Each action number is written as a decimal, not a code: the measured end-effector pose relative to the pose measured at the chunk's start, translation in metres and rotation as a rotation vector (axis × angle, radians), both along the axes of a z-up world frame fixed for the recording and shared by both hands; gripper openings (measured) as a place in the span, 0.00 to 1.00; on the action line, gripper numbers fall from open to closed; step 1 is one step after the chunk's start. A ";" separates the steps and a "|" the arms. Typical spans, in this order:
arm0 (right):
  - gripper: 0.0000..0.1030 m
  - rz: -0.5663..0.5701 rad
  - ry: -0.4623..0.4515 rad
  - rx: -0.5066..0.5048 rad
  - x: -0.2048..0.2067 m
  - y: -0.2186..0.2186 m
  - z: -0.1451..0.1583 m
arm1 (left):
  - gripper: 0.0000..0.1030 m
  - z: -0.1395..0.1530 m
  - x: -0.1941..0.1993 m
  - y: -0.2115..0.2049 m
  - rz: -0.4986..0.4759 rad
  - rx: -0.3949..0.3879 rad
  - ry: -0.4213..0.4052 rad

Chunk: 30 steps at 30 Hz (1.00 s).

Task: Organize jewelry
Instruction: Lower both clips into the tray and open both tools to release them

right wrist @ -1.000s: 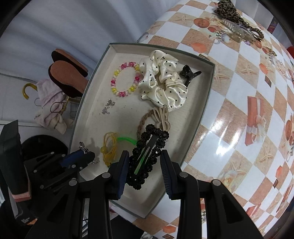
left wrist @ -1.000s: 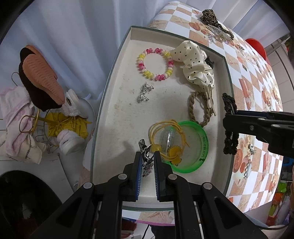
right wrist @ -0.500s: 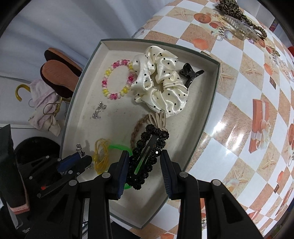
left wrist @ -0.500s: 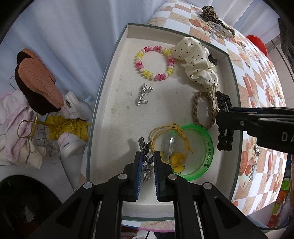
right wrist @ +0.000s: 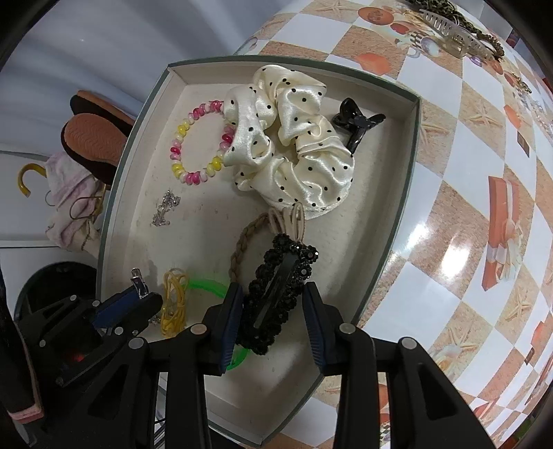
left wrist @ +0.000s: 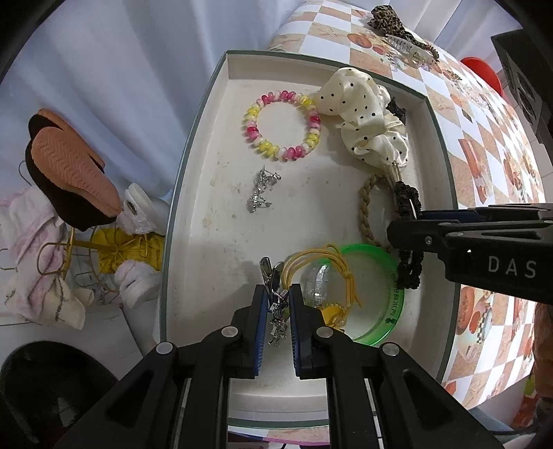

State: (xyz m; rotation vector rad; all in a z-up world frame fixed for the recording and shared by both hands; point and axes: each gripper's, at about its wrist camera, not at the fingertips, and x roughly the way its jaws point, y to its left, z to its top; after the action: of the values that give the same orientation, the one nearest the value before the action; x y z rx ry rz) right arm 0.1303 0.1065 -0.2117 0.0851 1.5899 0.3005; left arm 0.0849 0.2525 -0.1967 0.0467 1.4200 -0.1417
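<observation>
A white tray (left wrist: pixel 207 214) (right wrist: pixel 387 221) sits at the table corner. My left gripper (left wrist: pixel 276 304) is shut on a silver rhinestone clip (left wrist: pixel 274 297) low over the tray's near end; it also shows in the right wrist view (right wrist: pixel 138 293). My right gripper (right wrist: pixel 273 311) holds a black beaded hair clip (right wrist: pixel 280 293) above the tray's right side, also seen in the left wrist view (left wrist: pixel 408 207). In the tray lie a pink-yellow bead bracelet (left wrist: pixel 283 126), a cream dotted scrunchie (right wrist: pixel 287 138), a silver charm (left wrist: pixel 262 190), a braided tan tie (right wrist: pixel 249 241), a green bangle (left wrist: pixel 383 297), a yellow cord (left wrist: pixel 328 262) and a black claw clip (right wrist: pixel 356 126).
More hair accessories lie on the checkered tablecloth (right wrist: pixel 466 207) at the far end: a leopard scrunchie (left wrist: pixel 390 19) and a clear claw clip (right wrist: pixel 449 31). Beyond the table's left edge are slippers (left wrist: pixel 69 172) and clutter on the floor.
Both grippers have moved forward and lower over the tray. The black beaded clip now hangs inside the tray's right side, over the braided tie. The left still grips the silver clip.
</observation>
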 end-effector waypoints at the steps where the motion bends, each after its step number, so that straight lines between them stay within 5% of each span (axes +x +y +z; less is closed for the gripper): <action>1: 0.38 -0.003 0.001 -0.002 0.000 -0.001 -0.001 | 0.16 0.000 0.000 0.000 -0.001 0.004 0.001; 15: 0.49 -0.005 -0.005 -0.013 -0.001 -0.006 -0.001 | 0.16 0.001 0.000 -0.007 -0.005 0.044 0.024; 30: 0.62 -0.064 -0.051 0.012 0.003 -0.010 0.055 | 0.16 0.026 -0.007 -0.007 -0.025 0.047 0.010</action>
State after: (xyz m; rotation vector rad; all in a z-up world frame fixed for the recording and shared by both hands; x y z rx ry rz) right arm 0.1331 0.0964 -0.1569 0.1364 1.5318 0.2610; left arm 0.0779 0.2450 -0.1703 0.1024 1.4330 -0.1288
